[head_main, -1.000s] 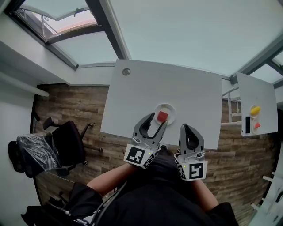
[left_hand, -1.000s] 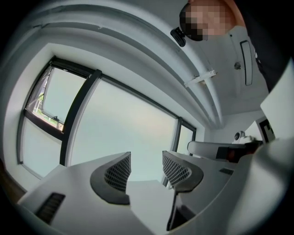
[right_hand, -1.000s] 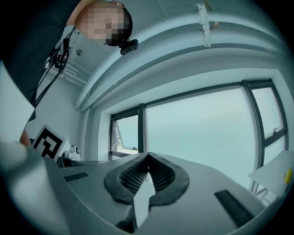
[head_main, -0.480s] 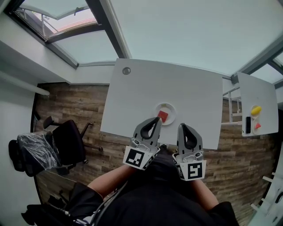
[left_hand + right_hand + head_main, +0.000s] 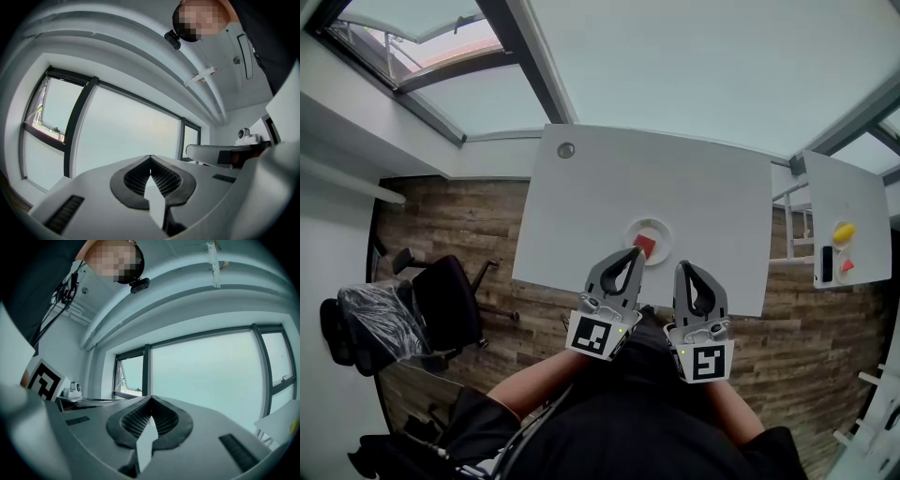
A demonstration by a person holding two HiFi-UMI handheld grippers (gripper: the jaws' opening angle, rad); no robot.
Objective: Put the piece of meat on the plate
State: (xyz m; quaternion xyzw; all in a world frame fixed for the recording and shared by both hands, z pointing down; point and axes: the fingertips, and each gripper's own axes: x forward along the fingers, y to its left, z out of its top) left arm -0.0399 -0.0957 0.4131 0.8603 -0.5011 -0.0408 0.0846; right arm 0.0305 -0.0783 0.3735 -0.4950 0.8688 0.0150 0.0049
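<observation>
A red piece of meat (image 5: 645, 246) lies on a small round white plate (image 5: 660, 231) near the front edge of the white table (image 5: 675, 183). My left gripper (image 5: 635, 253) points at the plate's near rim, just short of the meat. Its jaws have just been closing and now stand shut with nothing between them, which the left gripper view (image 5: 150, 158) confirms. My right gripper (image 5: 684, 268) hovers to the right of the plate over the table's front edge, shut and empty, its pads meeting in the right gripper view (image 5: 151, 400).
A second white table (image 5: 862, 202) at the right carries a yellow object (image 5: 842, 233), a small red one (image 5: 847, 265) and a black one (image 5: 826, 265). A black office chair (image 5: 445, 302) stands on the wooden floor at the left. A round grommet (image 5: 566, 150) sits at the table's far corner.
The left gripper's jaws went from wide open to shut, with nothing caught in them. Both grippers stayed where they were, and the meat stayed on the plate.
</observation>
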